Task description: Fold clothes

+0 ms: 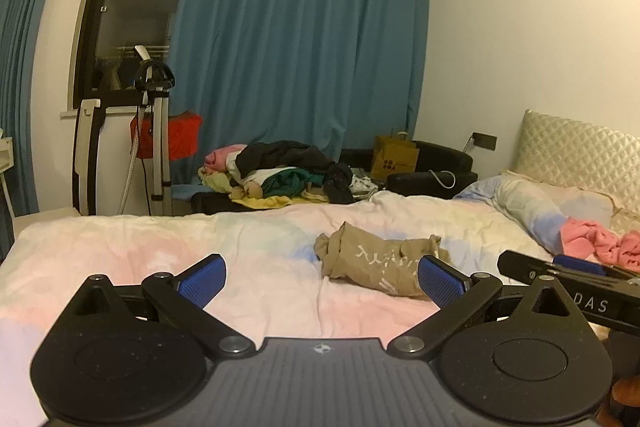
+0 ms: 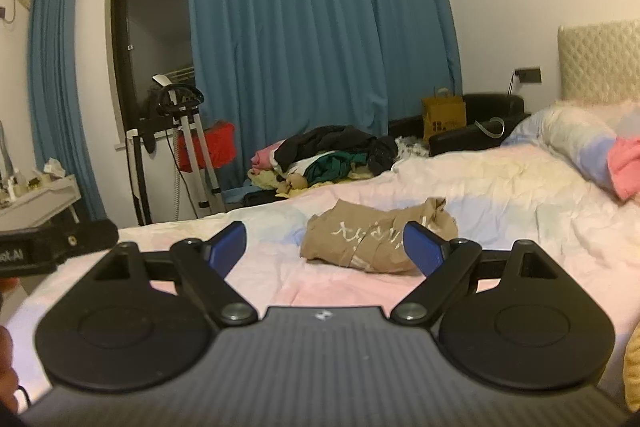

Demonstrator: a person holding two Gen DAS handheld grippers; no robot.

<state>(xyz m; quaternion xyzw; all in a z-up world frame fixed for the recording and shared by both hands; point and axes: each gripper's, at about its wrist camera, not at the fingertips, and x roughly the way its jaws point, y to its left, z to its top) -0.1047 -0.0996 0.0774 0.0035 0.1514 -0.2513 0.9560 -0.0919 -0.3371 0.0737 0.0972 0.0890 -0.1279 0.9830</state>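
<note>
A crumpled tan garment [image 1: 376,263] with white print lies bunched on the pale bedsheet [image 1: 200,243], mid-bed. My left gripper [image 1: 322,277] hovers short of it, open, blue pads wide apart and empty. In the right wrist view the same tan garment [image 2: 372,239] sits just beyond my right gripper [image 2: 324,247], which is open and holds nothing. The right gripper's body [image 1: 568,279] shows at the right edge of the left wrist view. A pink garment [image 1: 600,243] lies by the pillow.
A heap of mixed clothes [image 1: 288,171] sits at the bed's far side. A pillow [image 1: 532,207] and quilted headboard [image 1: 580,151] are to the right. A folded treadmill [image 1: 156,131], blue curtains [image 1: 300,47], a paper bag [image 1: 394,157] and a white side table [image 2: 36,199] ring the bed.
</note>
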